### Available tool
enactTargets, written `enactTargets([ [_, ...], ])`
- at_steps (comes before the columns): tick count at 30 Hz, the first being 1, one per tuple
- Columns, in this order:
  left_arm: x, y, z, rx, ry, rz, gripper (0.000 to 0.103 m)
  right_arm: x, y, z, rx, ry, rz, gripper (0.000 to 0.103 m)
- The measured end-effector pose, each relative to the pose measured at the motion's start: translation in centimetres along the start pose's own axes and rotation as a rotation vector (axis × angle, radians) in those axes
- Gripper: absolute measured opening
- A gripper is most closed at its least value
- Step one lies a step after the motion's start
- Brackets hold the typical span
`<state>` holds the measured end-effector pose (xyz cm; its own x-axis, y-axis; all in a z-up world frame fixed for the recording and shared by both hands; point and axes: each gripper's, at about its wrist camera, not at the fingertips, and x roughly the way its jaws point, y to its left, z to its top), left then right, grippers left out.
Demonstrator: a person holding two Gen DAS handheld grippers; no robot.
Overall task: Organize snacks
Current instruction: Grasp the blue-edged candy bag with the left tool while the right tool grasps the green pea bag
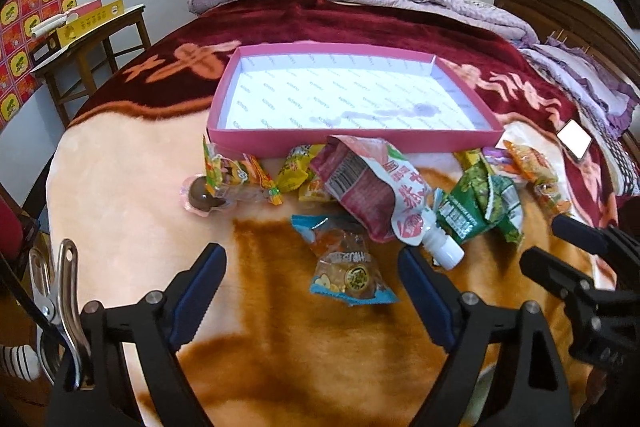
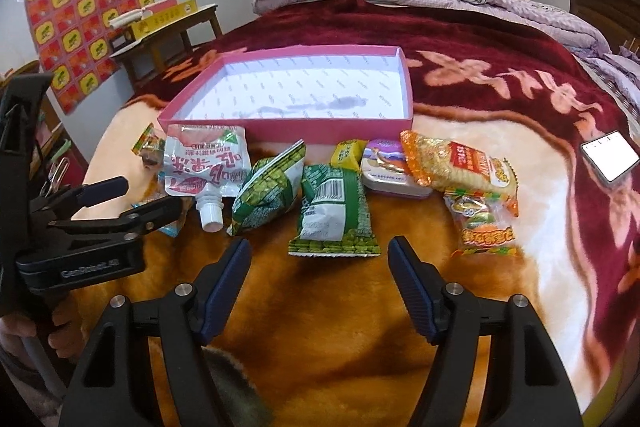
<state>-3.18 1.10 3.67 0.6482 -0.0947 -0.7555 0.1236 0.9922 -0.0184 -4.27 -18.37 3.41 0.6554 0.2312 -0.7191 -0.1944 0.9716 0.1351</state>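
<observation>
While the snacks (image 2: 332,195) lie strewn along the pink box's (image 2: 280,125) near wall on the blanket (image 2: 320,327), bare blanket lies before both wide-open, empty grippers, left (image 1: 312,291) and right (image 2: 320,283); "GenRobot.AI" marks the left.

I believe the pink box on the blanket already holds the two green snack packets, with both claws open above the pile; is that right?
Not quite: the pink box is empty. The two green snack packets lie on the blanket in front of it, as the right wrist view shows. Both claws, left and right, are indeed open.
</observation>
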Motion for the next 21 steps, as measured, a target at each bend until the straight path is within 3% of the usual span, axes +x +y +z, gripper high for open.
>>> enactTargets([
  [8,-1.4,1.6,0.0,-0.005,-0.016,0.005,0.089,0.1,-0.3,0.0,0.014,0.009,0.057,0.067],
  [14,-1.4,2.7,0.1,-0.051,0.002,-0.026,0.081,0.5,-0.4,0.0,0.015,0.017,0.081,0.056],
  [21,-0.5,1.4,-0.1,-0.017,0.022,-0.066,0.072,1.1,-0.3,0.1,-0.008,0.026,0.084,0.048],
])
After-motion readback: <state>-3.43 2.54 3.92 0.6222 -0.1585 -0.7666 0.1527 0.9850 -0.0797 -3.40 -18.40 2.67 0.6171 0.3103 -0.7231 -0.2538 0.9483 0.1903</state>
